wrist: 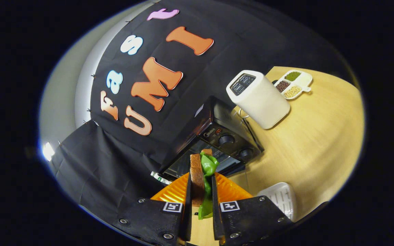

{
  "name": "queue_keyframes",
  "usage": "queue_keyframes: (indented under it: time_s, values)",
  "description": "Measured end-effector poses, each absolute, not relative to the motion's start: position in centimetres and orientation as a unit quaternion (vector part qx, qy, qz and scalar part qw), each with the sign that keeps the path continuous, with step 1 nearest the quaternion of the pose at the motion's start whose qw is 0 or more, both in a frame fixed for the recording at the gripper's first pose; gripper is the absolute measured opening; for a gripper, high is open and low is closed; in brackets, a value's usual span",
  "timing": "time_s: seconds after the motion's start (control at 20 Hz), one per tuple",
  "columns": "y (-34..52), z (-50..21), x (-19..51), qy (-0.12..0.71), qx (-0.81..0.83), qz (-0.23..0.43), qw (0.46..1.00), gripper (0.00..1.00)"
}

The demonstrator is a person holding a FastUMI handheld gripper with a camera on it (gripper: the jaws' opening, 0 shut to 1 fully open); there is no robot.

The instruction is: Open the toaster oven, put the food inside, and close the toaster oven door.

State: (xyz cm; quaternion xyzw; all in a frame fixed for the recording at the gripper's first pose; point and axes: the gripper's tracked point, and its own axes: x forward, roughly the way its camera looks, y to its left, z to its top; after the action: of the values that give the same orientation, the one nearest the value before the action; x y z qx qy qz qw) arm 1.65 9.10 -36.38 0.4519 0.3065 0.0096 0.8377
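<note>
The bench (313, 143) carries the black toaster oven (217, 136), which sits just beyond the fingers at about 12 o'clock; whether its door is down I cannot tell for sure, though its glass front appears to gape toward the claw. At 2 o'clock from it stands a white toaster (258, 99), and past that a divided dish of beans (294, 83). The claw (202, 191) is clamped on the food, a slice of bread with green lettuce (202, 177), held upright. By my judgement, loading and closing remain.
</note>
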Motion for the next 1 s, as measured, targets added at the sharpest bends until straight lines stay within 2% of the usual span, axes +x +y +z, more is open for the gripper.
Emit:
queue_keyframes:
  time_s: [0.35, 0.75, 1.0]
  values:
    - [14.1, -40.5, 6.5, 0.282, 0.484, -0.027, 0.828, 0.25]
    - [16.0, -43.1, 11.6, 0.209, 0.526, -0.068, 0.822, 0.26]
    - [14.8, -45.4, 14.1, 0.176, 0.479, -0.131, 0.850, 0.26]
